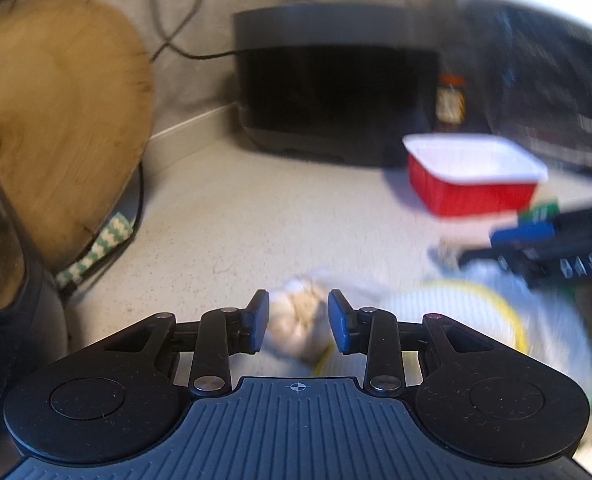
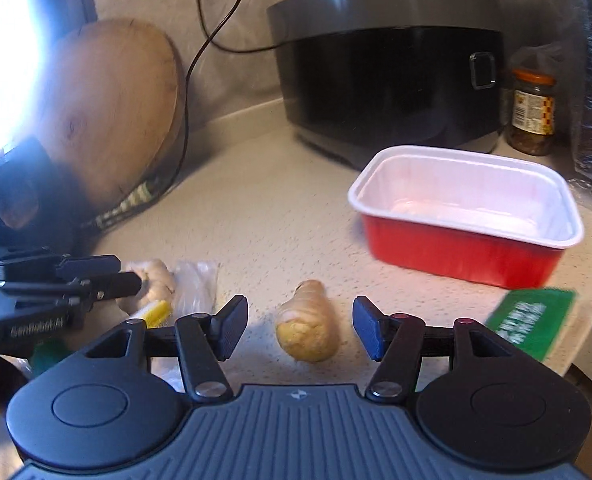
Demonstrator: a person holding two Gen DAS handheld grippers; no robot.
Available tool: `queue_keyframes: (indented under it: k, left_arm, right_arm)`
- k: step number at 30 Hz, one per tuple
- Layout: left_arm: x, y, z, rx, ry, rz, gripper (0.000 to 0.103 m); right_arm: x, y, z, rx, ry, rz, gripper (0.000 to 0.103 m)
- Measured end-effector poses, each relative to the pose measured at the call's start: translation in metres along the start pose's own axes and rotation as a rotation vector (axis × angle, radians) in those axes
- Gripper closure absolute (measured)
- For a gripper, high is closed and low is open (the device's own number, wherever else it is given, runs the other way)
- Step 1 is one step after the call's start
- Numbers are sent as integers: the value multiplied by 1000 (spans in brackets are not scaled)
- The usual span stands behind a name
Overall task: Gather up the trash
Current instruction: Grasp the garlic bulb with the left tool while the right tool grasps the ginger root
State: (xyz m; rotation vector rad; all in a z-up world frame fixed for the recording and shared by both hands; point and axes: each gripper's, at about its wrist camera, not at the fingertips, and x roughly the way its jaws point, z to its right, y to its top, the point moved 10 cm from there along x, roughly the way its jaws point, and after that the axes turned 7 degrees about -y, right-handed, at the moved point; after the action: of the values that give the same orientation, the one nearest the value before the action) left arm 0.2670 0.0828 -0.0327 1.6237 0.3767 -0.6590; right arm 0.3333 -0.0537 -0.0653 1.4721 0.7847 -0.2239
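Right gripper [image 2: 299, 328] view only: jar [image 2: 531, 112]

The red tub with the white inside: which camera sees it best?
The right wrist view shows the red tub best: it sits close, fairly sharp, and you can see its whole white inside, which looks empty. In the left wrist view the tub is farther off, blurred, and seen from the side.

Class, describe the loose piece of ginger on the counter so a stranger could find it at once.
Start at the black rice cooker against the wall, then come forward past the red tray. The ginger piece lies bare on the speckled counter, unlike the other ginger to its left beside clear plastic.
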Motion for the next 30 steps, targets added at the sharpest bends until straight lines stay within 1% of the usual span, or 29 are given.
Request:
queue_keyframes:
  k: [2,4,8,10,13,15,18,21,26,30]
  left_arm:
    - [1,-3,6,83,37,1,65]
    - [4,-2,9,107,44,1,62]
    - [12,2,7,75,23,-4,57]
    - [16,3,3,45,10,-15,51]
    - [24,6,-1,0,-1,-26,46]
    - [29,7,-1,-18,0,-29,46]
    - [34,10,1,-18,15,-27,45]
    - [39,10,0,-34,13,-41,44]
    - [52,6,-8,-122,-18,-83,43]
    - [56,3,-10,-147,-33,-81,44]
  right_arm:
    - [5,-4,-4,-15,-12,-7,44]
    - [10,-8,-4,-10,-12,-28,45]
    - [11,-10,-6,-26,-23,-9,45]
    - [11,-12,-8,-48,-33,4,45]
    - [9,-14,-11,-85,-50,28,45]
    - [8,-14,-10,-76,-45,29,45]
    - [7,-14,-8,-69,-39,34,45]
    - [7,-14,-9,-69,-39,37,46]
    - [6,-15,-9,-73,-32,46,53]
    - [6,-15,-10,-82,-28,54,61]
